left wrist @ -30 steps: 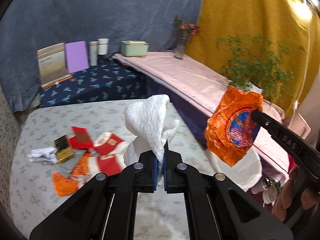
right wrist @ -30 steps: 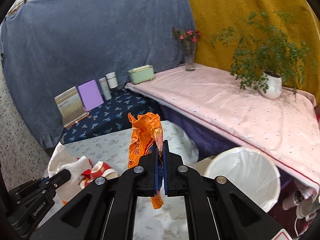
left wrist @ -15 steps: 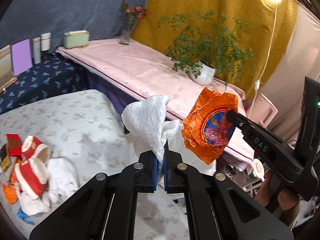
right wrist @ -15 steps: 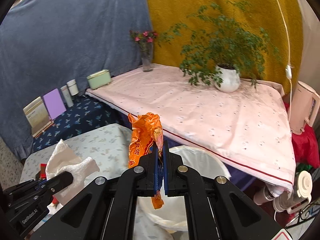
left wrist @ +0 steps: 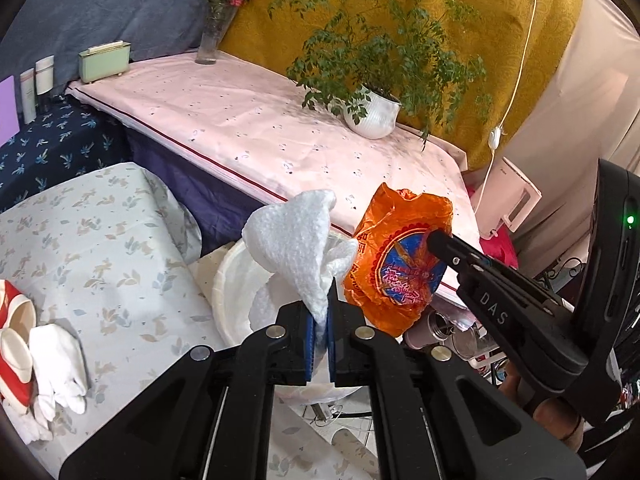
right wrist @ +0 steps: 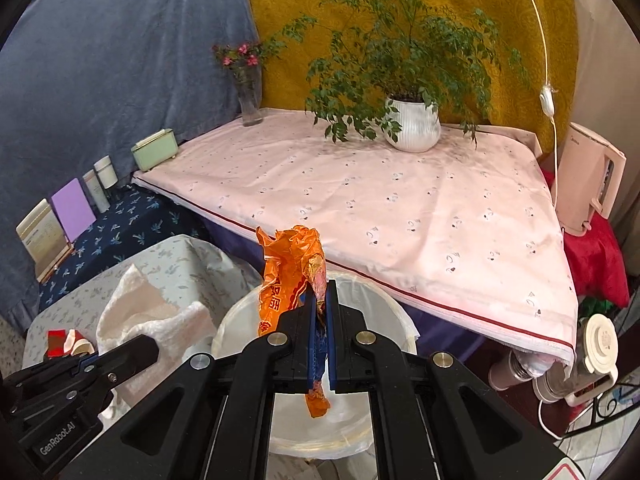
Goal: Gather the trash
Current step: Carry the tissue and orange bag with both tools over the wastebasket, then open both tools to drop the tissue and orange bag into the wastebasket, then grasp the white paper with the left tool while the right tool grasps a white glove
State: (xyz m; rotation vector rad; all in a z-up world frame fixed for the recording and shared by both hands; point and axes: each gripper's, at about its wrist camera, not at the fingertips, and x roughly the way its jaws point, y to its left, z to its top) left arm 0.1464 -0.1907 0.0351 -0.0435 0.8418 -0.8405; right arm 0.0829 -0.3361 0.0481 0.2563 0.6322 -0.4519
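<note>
My left gripper (left wrist: 319, 312) is shut on a crumpled white paper towel (left wrist: 294, 240) and holds it above the rim of the white-lined trash bin (left wrist: 226, 280). My right gripper (right wrist: 320, 304) is shut on an orange snack wrapper (right wrist: 290, 270) and holds it over the open bin (right wrist: 376, 304). In the left wrist view the right gripper (left wrist: 436, 238) and the wrapper (left wrist: 400, 268) show just right of the towel. In the right wrist view the left gripper (right wrist: 148, 346) and the towel (right wrist: 144, 312) show at the lower left.
More trash lies on the floral table (left wrist: 100, 240): red-and-white paper cups (left wrist: 14, 344) and white tissues (left wrist: 56, 364). A pink-covered table (right wrist: 380, 200) with a potted plant (right wrist: 412, 128) and a vase (right wrist: 250, 96) stands behind the bin. A kettle (right wrist: 588, 184) stands at the right.
Both grippers swung right, away from the trash pile on the floral table, and now hold the towel and the wrapper over the bin. Both stayed shut.
</note>
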